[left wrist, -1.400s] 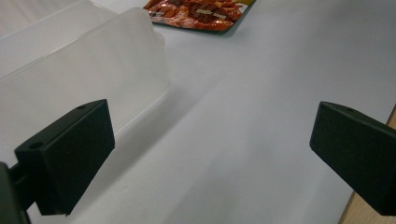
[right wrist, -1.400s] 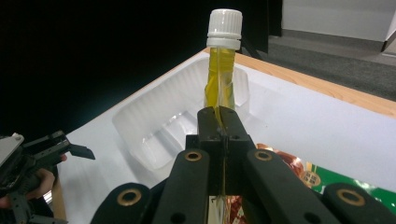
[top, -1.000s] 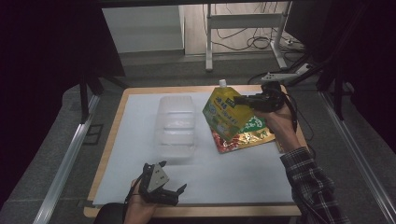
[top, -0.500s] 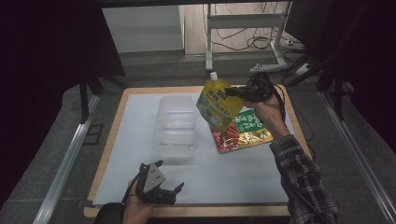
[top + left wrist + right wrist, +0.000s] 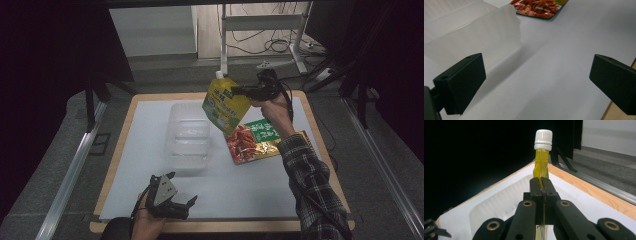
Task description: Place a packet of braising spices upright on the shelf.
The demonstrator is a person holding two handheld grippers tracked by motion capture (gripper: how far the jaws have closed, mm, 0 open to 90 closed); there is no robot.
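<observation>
Right gripper (image 5: 239, 91) clamped on the top seam of a yellow pouch (image 5: 226, 106), hanging in the air above the far middle of the worktop (image 5: 150, 195), just right of the clear tub (image 5: 188, 135). Probably soft, floppy and slick, liquid weight low; best taken at the stiff seam beside the white cap (image 5: 543, 138). Red snack bag (image 5: 260, 142) flat beneath, toward the right edge. Left gripper (image 5: 181, 206) open and empty near the front edge. Tub wall nearest in the way.

The high view looks down and forward over the table (image 5: 150, 107) from six o'clock. The left gripper view sits low near the tub (image 5: 474, 32), facing one o'clock; both catch the red packet (image 5: 250, 142) (image 5: 536, 6). The right gripper view looks close along the pouch (image 5: 541, 167) toward nine o'clock.
</observation>
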